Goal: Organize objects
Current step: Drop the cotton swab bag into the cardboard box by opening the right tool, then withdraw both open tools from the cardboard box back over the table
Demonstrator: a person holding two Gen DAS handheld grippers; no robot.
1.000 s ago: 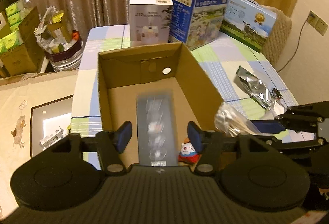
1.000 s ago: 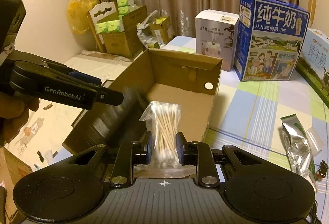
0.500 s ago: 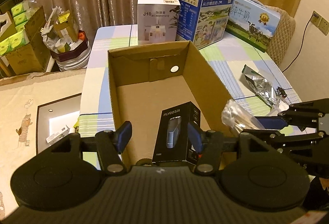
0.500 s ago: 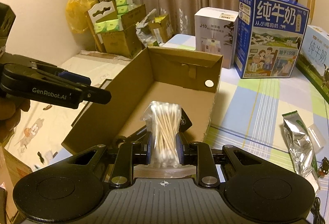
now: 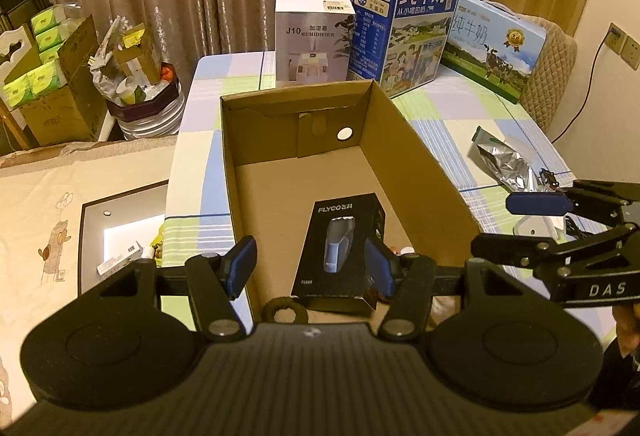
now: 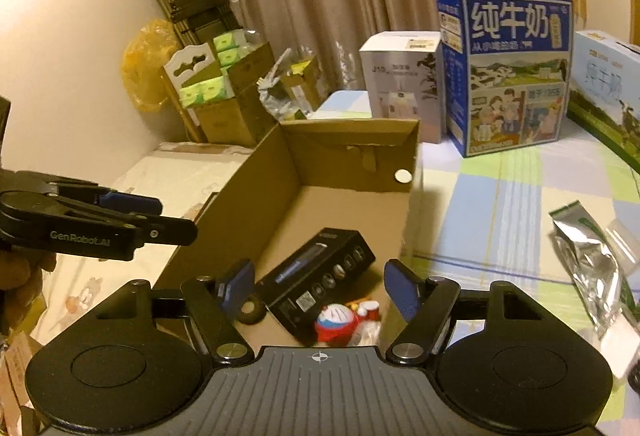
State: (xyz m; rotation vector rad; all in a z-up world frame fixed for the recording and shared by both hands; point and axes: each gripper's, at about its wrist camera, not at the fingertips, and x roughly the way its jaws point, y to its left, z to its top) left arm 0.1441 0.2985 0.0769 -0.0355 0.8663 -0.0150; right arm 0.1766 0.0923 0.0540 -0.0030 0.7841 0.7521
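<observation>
The left gripper (image 5: 310, 266) hangs over the near end of the carton (image 5: 416, 172), jaws spread and gripping nothing. The right gripper (image 6: 320, 286) is beside it above the same end, jaws also spread wide and bare.

Under both lies a black box (image 5: 342, 244) marked FLYCO, flat on the carton floor, printed face up with a picture of a shaver on it. Its long axis runs along the carton's length, slightly skewed, the logo end toward the far wall. In the right view its side panel shows a row of small icons.

By its near end lie a dark ring (image 6: 251, 310), a red and white toy (image 6: 336, 322) and a clear bag (image 6: 370, 332), blurred. The far half of the carton floor is bare, and the 4 walls stand upright with the top open.

The carton sits on a checked worktop (image 6: 500, 212). To its right lies a foil pouch (image 6: 588, 264); beyond the far wall stand a white humidifier box (image 5: 314, 40) and 2 milk cartons (image 5: 404, 20).
</observation>
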